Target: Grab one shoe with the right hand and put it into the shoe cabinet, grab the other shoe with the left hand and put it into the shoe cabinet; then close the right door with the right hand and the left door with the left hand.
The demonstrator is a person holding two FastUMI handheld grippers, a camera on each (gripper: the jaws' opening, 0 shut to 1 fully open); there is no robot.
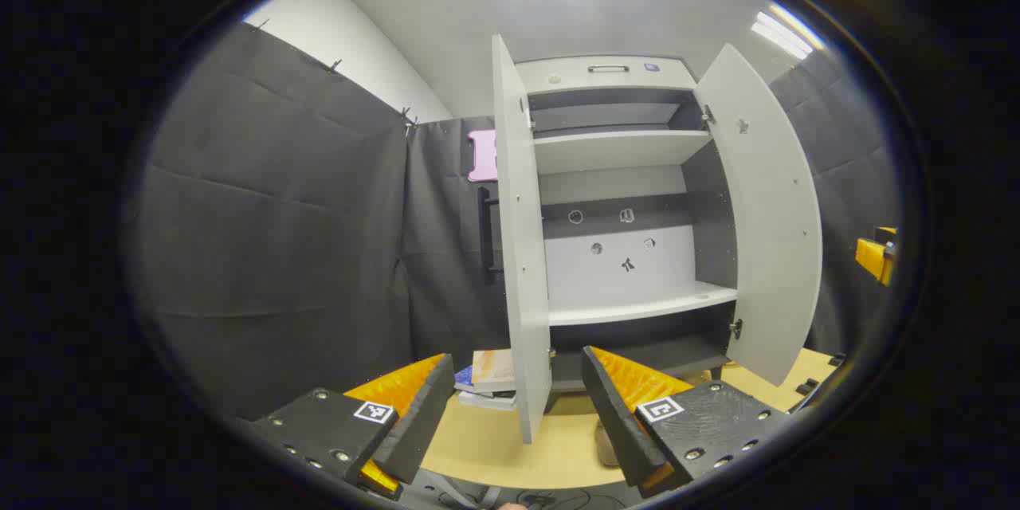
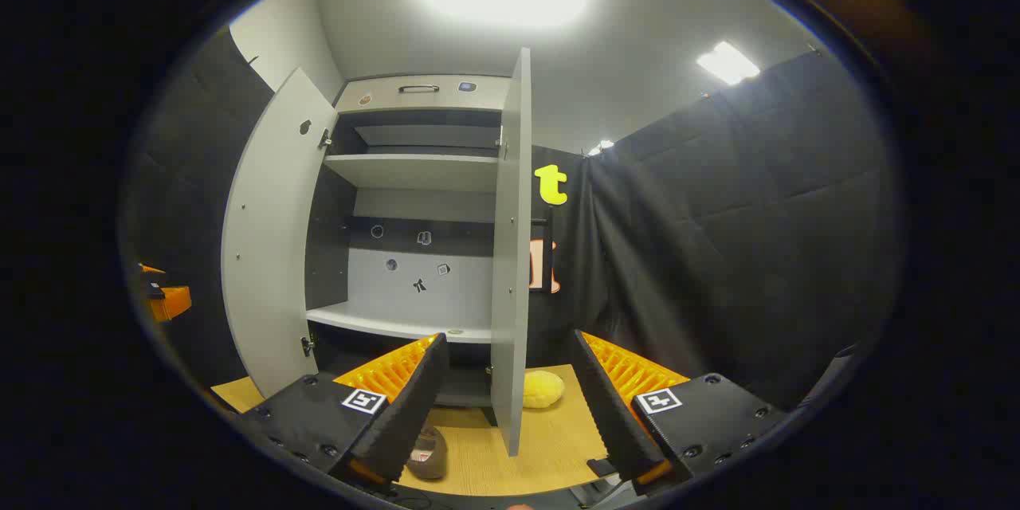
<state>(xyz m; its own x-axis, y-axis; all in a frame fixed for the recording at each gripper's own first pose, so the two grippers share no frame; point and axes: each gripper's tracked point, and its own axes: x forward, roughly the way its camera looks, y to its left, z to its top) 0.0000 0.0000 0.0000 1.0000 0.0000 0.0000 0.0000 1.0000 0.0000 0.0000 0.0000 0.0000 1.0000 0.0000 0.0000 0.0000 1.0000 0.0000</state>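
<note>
Shoe cabinet stands on the wooden table, both doors swung wide: left door, right door; two pale shelves visible inside, both bare; small stickers on the back panel, none legible. One shoe lies on the table before the cabinet, just beside the right gripper; its label unreadable. Left gripper spread, holding nothing; right gripper likewise spread. One yellow plush right of the cabinet; stacked books to its left.
</note>
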